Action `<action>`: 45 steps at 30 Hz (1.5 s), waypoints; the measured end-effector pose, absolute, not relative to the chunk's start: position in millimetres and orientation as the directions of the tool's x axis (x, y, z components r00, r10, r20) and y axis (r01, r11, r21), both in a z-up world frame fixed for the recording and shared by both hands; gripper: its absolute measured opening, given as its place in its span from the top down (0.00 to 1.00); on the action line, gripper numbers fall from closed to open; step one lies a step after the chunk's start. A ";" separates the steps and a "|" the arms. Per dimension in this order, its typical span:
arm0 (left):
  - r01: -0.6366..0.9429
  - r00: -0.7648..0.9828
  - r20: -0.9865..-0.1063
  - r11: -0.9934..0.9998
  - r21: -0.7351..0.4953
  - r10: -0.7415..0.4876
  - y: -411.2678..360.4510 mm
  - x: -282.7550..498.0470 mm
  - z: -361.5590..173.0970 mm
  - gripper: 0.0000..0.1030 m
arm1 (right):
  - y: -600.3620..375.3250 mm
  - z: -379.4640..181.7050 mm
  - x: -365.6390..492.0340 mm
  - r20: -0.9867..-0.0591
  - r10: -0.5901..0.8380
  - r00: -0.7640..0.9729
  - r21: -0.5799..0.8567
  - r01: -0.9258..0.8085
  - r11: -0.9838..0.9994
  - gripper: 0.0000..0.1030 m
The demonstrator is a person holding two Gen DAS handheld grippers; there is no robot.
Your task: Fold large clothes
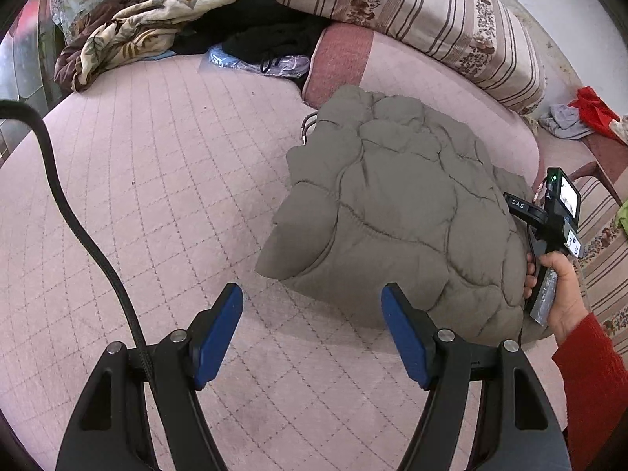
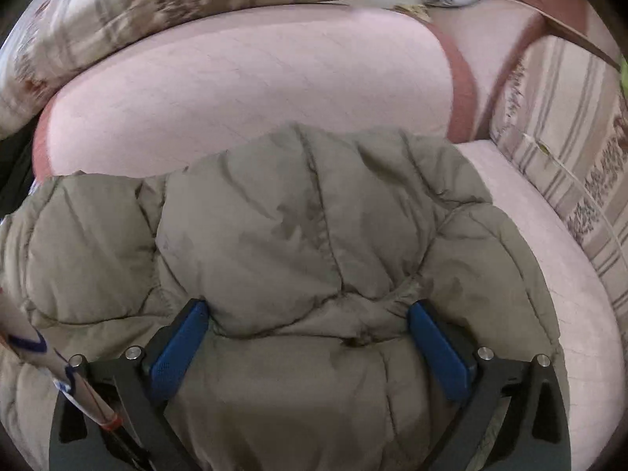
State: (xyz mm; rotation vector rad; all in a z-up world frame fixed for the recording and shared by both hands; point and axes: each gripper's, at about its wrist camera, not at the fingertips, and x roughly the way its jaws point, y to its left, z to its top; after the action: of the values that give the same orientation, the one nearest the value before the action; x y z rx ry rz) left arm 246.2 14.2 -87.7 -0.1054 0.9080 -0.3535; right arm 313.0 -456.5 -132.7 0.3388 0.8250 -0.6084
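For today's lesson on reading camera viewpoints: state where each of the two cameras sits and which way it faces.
Left wrist view: on the left gripper, angled down at the pink quilted bed cover; jaws open and empty; the person's hand in a red sleeve shows at right.
Right wrist view: on the right gripper, angled down close over the grey puffer jacket; jaws wide, jacket bulging between the pads, no firm pinch visible.
Shared: jacket, bed cover, striped floral cushion.

A grey-brown quilted jacket [image 1: 396, 212] is seen on a pale pink checked bedcover [image 1: 157, 180]. Beige cushions [image 1: 424, 19] are striped brown with floral bands. Gripper pads [image 1: 216, 337] are blue.
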 end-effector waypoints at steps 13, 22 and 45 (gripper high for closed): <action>0.209 0.620 -0.741 0.964 -0.164 -0.260 19.8 240.0 -82.8 0.30 | -330.5 -67.3 330.8 -0.705 -0.204 0.679 0.125 0.402 0.907 0.07; 0.187 0.646 -0.736 0.977 -0.100 -0.199 22.8 245.4 -84.3 0.30 | -310.2 -103.1 359.2 -0.761 -0.219 0.611 0.040 0.380 0.924 0.01; 0.145 0.655 -0.745 0.988 -0.045 -0.130 22.2 231.2 -80.3 0.30 | -438.0 -97.7 50.3 -0.738 -0.282 0.613 0.140 0.548 0.825 0.01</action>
State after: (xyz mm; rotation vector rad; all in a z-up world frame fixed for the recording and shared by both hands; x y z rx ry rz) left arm 231.2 22.2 -80.3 0.0188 0.8429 -0.1556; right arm 50.3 -438.0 -97.7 0.3735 0.7737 -0.4913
